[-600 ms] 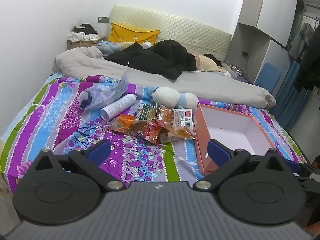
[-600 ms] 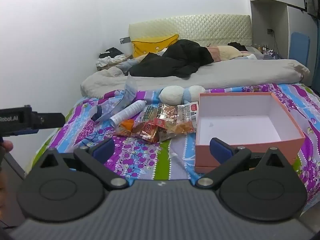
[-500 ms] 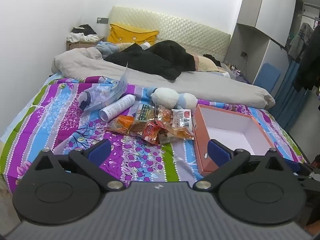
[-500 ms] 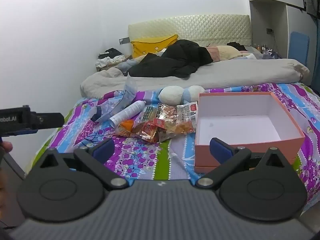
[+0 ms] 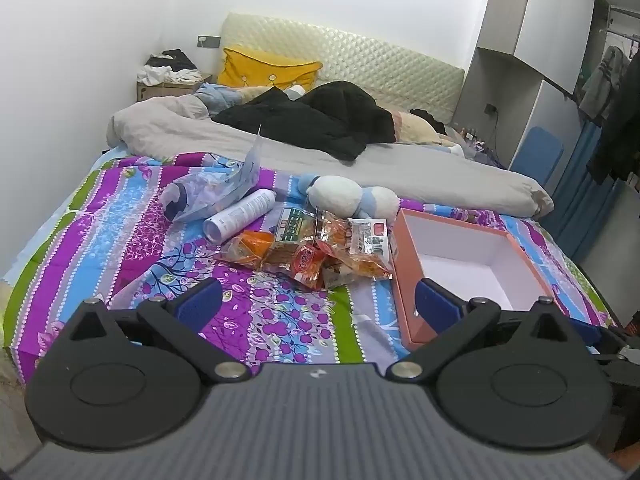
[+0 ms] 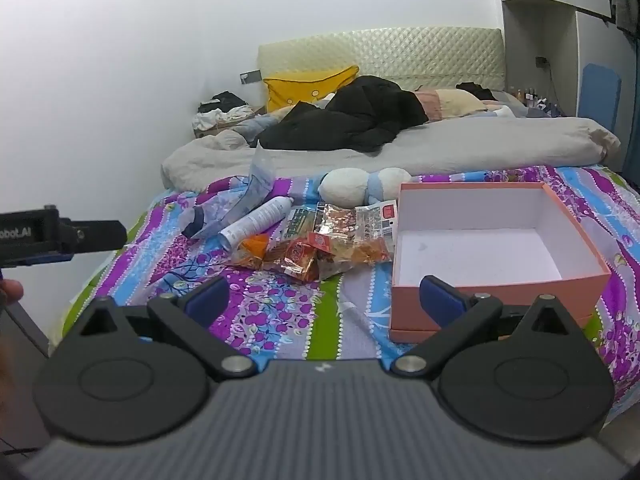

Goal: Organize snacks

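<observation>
- Two grippers are held back over the near edge of the bed, both with jaws spread wide and nothing between them: the left gripper [image 5: 318, 304] faces the bedspread just before the snacks, and the right gripper [image 6: 324, 294] faces the same stretch from a little further right
- Blue pads [image 5: 200, 304] on the left gripper's fingers stand far apart; the right one overlaps the near left wall of the box in that view
- Snack packets [image 5: 316, 248] lie in a loose heap on the bedspread [image 5: 120, 248], which is striped purple, blue and green; they are orange, red and clear wrappers, overlapping each other
- One clear packet with a red and white label [image 6: 376, 220] lies at the right end of the heap, touching or nearly touching the box's left wall
- Orange-pink box [image 6: 500, 288] with a white inside sits open on the bedspread just right of the heap; its floor shows bare white
- White spray can [image 5: 240, 216] lies on its side just left of the heap, behind it a crumpled clear plastic bag [image 5: 212, 194] with something dark at its left end
- Plush toy [image 5: 348, 196], white and pale blue, lies just behind the snacks
- Further back are a grey duvet [image 5: 400, 168], a black garment [image 5: 320, 120] and a yellow pillow [image 5: 268, 70] against the padded headboard
- From the right wrist view, part of the left gripper's black body shows at the left edge, with a fingertip of the person's hand [image 6: 10, 290] below it
</observation>
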### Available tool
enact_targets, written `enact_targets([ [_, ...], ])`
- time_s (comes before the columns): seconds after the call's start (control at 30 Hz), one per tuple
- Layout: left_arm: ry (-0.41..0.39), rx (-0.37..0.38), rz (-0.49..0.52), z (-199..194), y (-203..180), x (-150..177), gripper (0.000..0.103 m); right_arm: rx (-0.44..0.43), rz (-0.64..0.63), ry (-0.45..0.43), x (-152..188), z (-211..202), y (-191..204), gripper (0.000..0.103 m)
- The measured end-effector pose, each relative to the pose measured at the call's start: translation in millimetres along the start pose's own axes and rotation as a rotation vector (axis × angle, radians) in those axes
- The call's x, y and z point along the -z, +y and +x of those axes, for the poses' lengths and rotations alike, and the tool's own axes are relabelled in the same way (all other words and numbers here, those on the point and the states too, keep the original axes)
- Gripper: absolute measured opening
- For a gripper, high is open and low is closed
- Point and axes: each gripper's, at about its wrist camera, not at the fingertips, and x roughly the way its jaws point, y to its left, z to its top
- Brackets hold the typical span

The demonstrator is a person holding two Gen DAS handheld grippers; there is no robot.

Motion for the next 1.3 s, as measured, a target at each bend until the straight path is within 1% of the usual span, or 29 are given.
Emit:
enact_targets([
  [0.2,0.002,-0.002,-0.001,-0.2,0.4,-0.4,0.103,-0.004,0.017,0.004,0.0,-2.0,-1.4,0.103],
  [0.43,-0.017,-0.011,-0.004,-7.3,0.5,-5.7,0.103,0.017,-0.008,0.004,-0.8,0.1,-1.0,0.103],
  [0.57,-0.009,-0.014,0.001,-5.8,-1.3,-5.7,0.103,0.010,-0.004,-0.001,-1.7,1.8,-1.6,0.103],
  [0.73,-0.020,-0.015,0.001,-9.6,-1.7,-6.5,0.103,0.002,-0.003,-0.008,-1.1,0.9,1.8,0.103],
  [0.97,-0.010,-0.002,0.004,-10.9,-4.5,-6.8,0.103,0.002,0.000,-0.010,0.1,-2.1,1.4,0.103],
  [1.13,-0.008,-0.007,0.015,-10.7,-5.4,-5.4,0.103,0.002,-0.023,-0.015,0.0,-2.5,0.4,0.103],
  [1.3,-0.008,-0.006,0.021,-9.5,-8.0,-5.9,0.103,-0.002,0.000,-0.007,-0.6,-1.0,-2.0,0.103],
])
